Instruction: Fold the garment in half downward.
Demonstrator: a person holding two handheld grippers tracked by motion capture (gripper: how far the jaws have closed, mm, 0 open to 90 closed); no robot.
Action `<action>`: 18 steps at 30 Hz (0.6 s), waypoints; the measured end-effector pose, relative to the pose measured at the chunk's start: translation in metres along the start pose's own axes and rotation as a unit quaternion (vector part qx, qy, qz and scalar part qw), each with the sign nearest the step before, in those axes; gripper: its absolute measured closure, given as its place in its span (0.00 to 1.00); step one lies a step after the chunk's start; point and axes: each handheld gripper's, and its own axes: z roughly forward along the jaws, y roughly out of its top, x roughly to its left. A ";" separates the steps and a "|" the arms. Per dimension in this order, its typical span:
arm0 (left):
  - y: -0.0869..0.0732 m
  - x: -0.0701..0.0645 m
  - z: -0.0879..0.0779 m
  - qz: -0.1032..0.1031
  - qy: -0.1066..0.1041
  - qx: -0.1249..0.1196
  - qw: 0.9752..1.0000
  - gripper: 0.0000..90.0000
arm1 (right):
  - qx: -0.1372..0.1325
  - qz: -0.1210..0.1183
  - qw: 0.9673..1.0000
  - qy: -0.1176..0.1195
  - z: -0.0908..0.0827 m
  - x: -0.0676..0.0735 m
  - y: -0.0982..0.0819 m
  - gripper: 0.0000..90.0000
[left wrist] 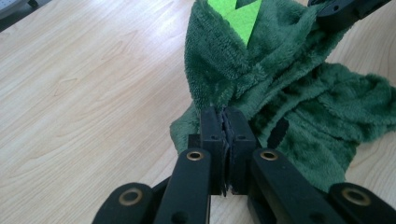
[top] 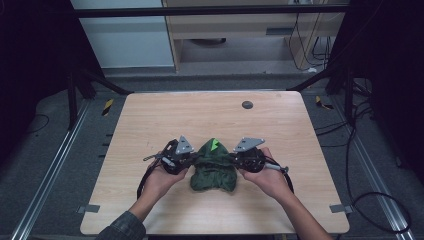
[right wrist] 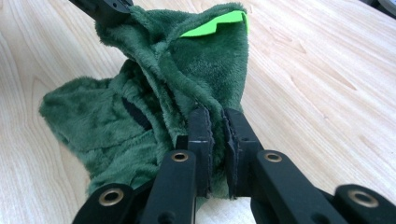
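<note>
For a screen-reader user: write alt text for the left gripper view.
The left tongs are clamped shut on a fold of dark green fleece cloth with a bright green patch, on a light wooden table.

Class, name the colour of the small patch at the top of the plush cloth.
Bright lime green patch on the dark green plush cloth; clearest in the left gripper view.

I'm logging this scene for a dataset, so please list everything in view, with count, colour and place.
plush garment: one, dark green with a bright green patch, near middle of the table, pinched on both sides
table: one, light wood, centre
round disc: one, dark, far side of the table
cables: several, dark, on the floor beyond and right
left gripper: one, black, fingers shut on the garment
right gripper: one, black, fingers shut on the garment
hands: two, holding the grippers
</note>
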 end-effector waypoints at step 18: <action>-0.021 -0.010 0.002 -0.002 -0.011 -0.001 1.000 0.97 | 0.008 -0.016 1.000 0.007 -0.001 0.017 -0.015 0.89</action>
